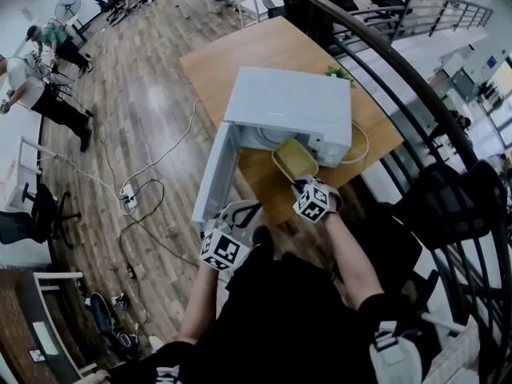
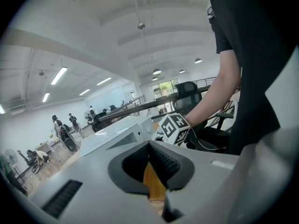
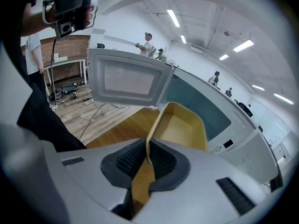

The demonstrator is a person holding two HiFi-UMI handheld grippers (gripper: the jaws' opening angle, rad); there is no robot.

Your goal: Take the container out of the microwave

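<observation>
- The right tool (image 3: 147, 146) is clamped on the near wall of the yellow container (image 3: 183, 127). The thin rim is pinched between the ribbed pads, and no gap shows on either side.
- The container hangs tilted from that one edge. Its far end is at the mouth of the microwave (image 3: 243, 139), and its near end is out over the bare strip of tabletop (image 3: 125, 129) in front of the oven.
- In the head view, the container sits at the lower middle of the oven's opening, partly past the front edge of the white casing.
- The microwave door (image 3: 128, 78) is swung wide open at the upper left of the right gripper view. It stands clear of the container, with bare wood between them.
- The left tool (image 2: 149, 148) has its pads together at the tips with nothing in them. Only a wedge of wood shows below.
- In the head view, the left tool is at the lower left, just beyond the door's free edge and near the tabletop's front edge.
- To the right of the head view, a dark curved railing (image 1: 400, 78) runs close along the tabletop's side. To the left is open wooden floor with a loose cable (image 1: 152, 166).
</observation>
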